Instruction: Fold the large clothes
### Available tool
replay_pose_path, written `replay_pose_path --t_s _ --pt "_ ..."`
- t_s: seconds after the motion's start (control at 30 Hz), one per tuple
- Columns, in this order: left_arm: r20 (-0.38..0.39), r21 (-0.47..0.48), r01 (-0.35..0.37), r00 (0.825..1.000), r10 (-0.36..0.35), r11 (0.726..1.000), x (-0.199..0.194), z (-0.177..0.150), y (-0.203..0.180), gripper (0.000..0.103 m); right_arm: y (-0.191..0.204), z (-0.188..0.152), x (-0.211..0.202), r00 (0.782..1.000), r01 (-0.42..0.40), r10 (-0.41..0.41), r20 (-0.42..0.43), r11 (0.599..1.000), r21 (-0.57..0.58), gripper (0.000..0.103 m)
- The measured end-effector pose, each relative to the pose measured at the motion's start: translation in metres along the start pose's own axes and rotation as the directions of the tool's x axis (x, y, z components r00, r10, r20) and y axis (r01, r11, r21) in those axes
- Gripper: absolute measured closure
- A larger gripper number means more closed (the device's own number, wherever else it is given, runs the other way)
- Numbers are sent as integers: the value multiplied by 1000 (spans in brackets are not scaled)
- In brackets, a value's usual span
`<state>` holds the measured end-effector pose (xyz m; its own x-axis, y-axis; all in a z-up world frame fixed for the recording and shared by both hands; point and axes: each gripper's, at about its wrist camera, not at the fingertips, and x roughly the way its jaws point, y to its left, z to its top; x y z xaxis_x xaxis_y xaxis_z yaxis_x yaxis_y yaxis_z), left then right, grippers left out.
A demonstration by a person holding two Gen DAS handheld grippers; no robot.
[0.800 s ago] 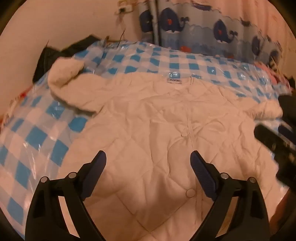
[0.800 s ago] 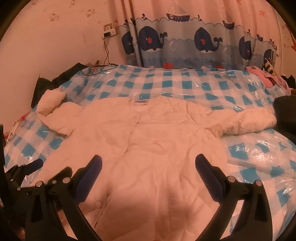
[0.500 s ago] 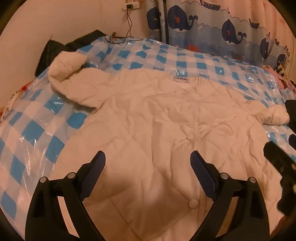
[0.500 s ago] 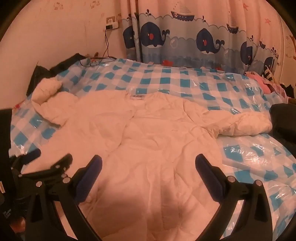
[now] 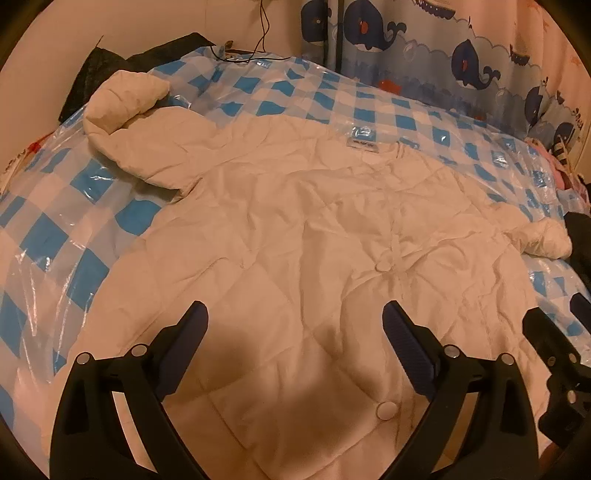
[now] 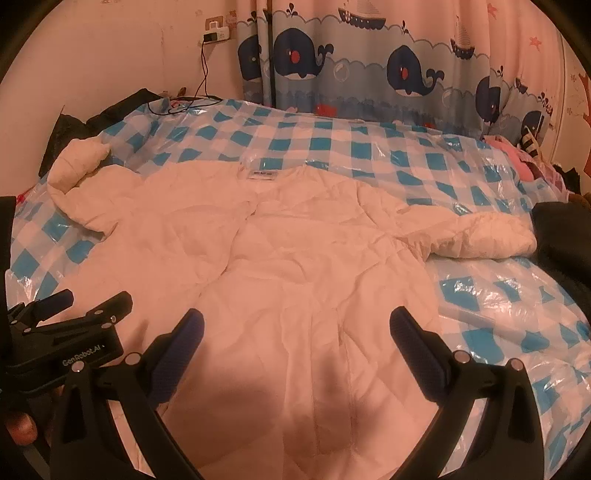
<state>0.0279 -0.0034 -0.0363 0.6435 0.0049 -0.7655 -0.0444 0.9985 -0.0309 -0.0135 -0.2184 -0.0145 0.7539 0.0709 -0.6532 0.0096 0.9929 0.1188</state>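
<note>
A white quilted jacket (image 5: pixel 295 236) lies spread front-up on the bed, collar label (image 5: pixel 362 143) away from me, buttons down its middle. One sleeve (image 5: pixel 129 110) curls up at the far left; the other sleeve (image 6: pixel 480 236) stretches to the right. My left gripper (image 5: pixel 293 332) hovers open above the jacket's lower front, nothing between its fingers. My right gripper (image 6: pixel 295 332) is open too, over the jacket's lower right half. In the right wrist view, the left gripper (image 6: pixel 66 306) shows at the left edge. The left wrist view catches the right gripper's finger (image 5: pixel 550 343) at its right edge.
A blue-and-white checked cover under clear plastic (image 6: pixel 332 140) spreads over the bed. A whale-print curtain (image 6: pixel 369 70) hangs behind it. Dark items (image 5: pixel 110 66) sit at the far left corner, a black one (image 6: pixel 561 229) at the right, and a wall socket with cable (image 6: pixel 214 33).
Both views have drawn back and risen a little, so more of the jacket and bed shows. Both grippers stay open with nothing held.
</note>
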Motion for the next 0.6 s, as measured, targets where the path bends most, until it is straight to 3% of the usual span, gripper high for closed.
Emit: replay_pose_path --t_s 0.3,0.6 --pt "-8 34 -6 1000 6 999 4 -3 -8 10 -6 1 0 1000 -19 19 -19 999 31 6" --pt "-12 28 44 999 -44 999 5 -6 -10 10 -7 2 -1 999 -30 31 -19 999 35 6"
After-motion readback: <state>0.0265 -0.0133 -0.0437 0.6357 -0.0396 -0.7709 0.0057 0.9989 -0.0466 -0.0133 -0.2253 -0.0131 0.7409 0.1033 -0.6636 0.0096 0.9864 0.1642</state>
